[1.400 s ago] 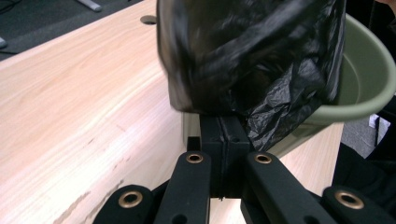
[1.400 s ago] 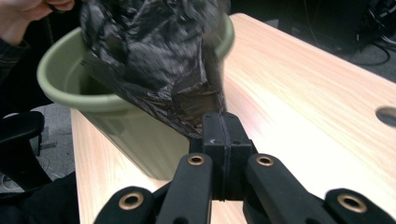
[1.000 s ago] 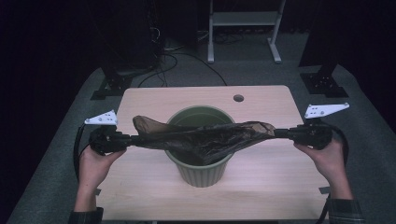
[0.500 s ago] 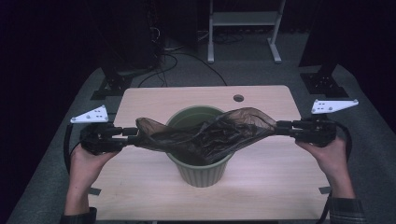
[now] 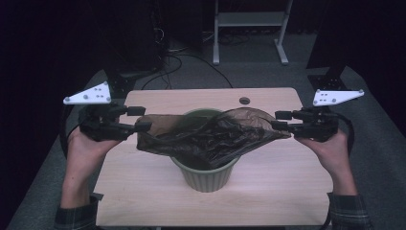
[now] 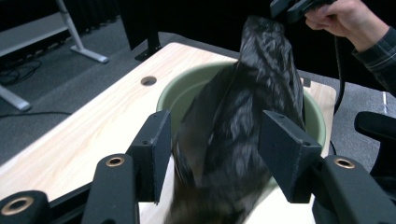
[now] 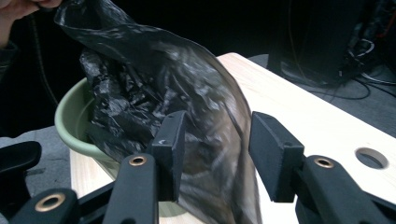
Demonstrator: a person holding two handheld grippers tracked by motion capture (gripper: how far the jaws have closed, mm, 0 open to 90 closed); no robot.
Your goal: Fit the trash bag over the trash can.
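In the high view, the bag (image 5: 210, 136) is hanging stretched over the bin (image 5: 206, 175) between the left gripper (image 5: 139, 119) and right gripper (image 5: 281, 120). In the left gripper view, its jaws, just opening, are standing apart around the bag. In the right gripper view, likewise.

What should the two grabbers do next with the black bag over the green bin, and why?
Probably close both grippers on the bag's edge again. The black bag drapes across the green bin, and the left gripper and right gripper have just been opening, with plastic loose between their jaws, so the bag could slide off.
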